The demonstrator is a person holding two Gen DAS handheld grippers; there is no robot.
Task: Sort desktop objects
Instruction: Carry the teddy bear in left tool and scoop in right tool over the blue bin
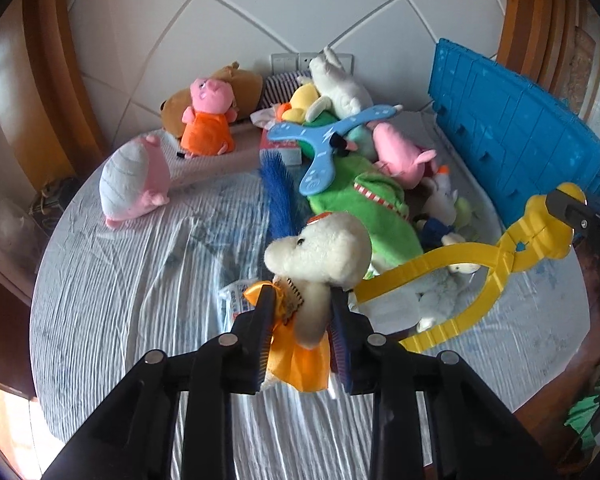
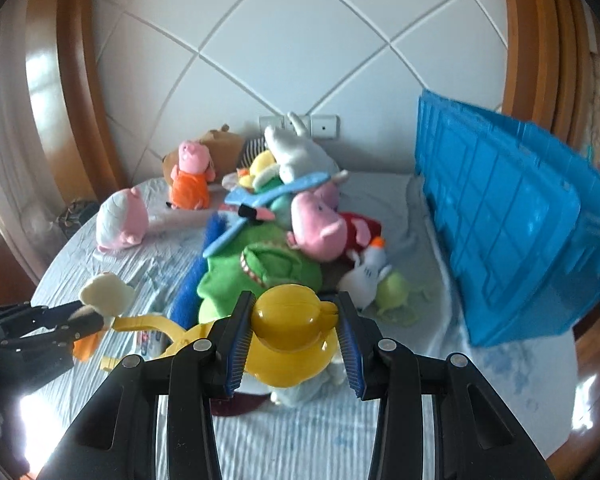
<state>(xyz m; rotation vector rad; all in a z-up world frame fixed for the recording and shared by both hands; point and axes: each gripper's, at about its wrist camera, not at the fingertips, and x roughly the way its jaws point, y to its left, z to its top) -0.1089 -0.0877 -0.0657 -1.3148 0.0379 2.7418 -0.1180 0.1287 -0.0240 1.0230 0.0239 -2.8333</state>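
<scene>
My left gripper is shut on a cream plush toy with an orange ribbon, held above the table; it also shows in the right wrist view. My right gripper is shut on the round head of a yellow plastic tong toy, whose long arms show in the left wrist view. A pile of plush toys lies behind: a green one, a pink pig and a blue boomerang.
A blue plastic crate stands at the right on the round table with a striped cloth. A pig in orange, a brown plush and a pink-and-white plush sit at the back left.
</scene>
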